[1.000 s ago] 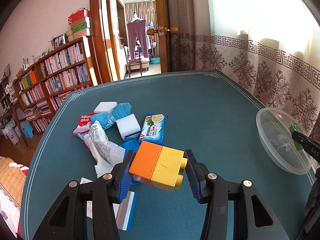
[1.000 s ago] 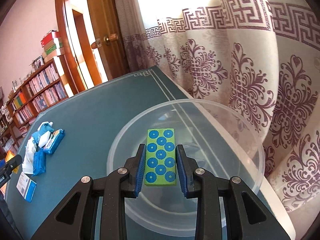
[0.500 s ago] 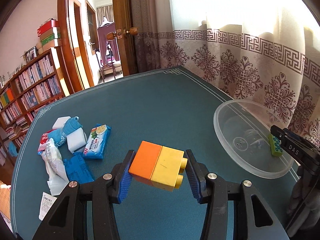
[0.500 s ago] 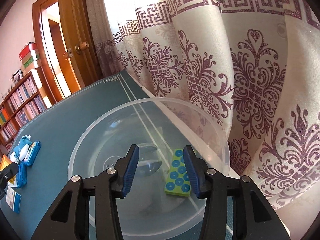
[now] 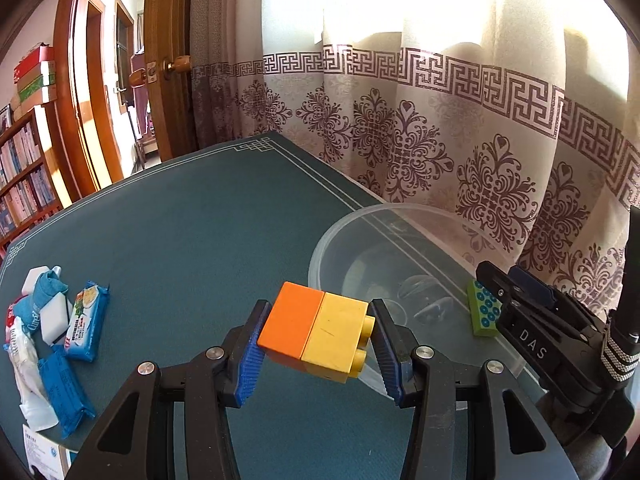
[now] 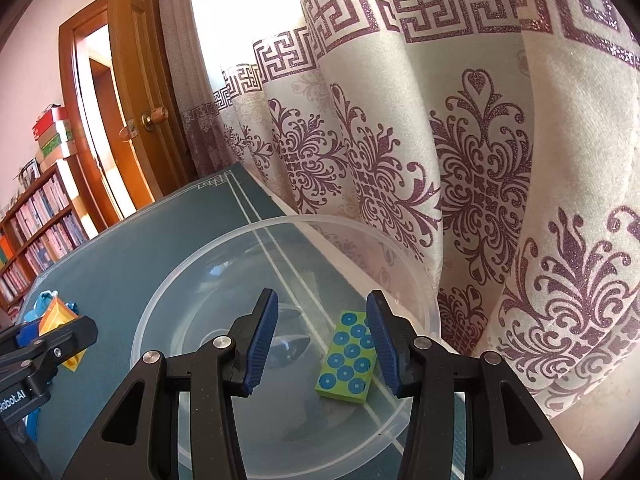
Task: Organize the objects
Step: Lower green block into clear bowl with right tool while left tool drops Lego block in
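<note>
My left gripper is shut on an orange and yellow toy brick, held in the air just left of a clear plastic bowl. In the right wrist view that brick shows at the far left, beside the bowl. My right gripper stands open above the bowl with nothing between its pads. A green brick with blue dots lies on the bowl's floor, below the right finger. The left wrist view shows the same green brick in front of the right gripper's black body.
A pile of blue snack packets, white sponges and a blue cloth lies at the table's left. The patterned curtain hangs right behind the bowl at the teal table's edge. A wooden door and bookshelf stand beyond.
The right gripper opened and let the green brick drop into the bowl. The left gripper carried the orange and yellow brick rightward, from above the pile to the bowl's edge.
</note>
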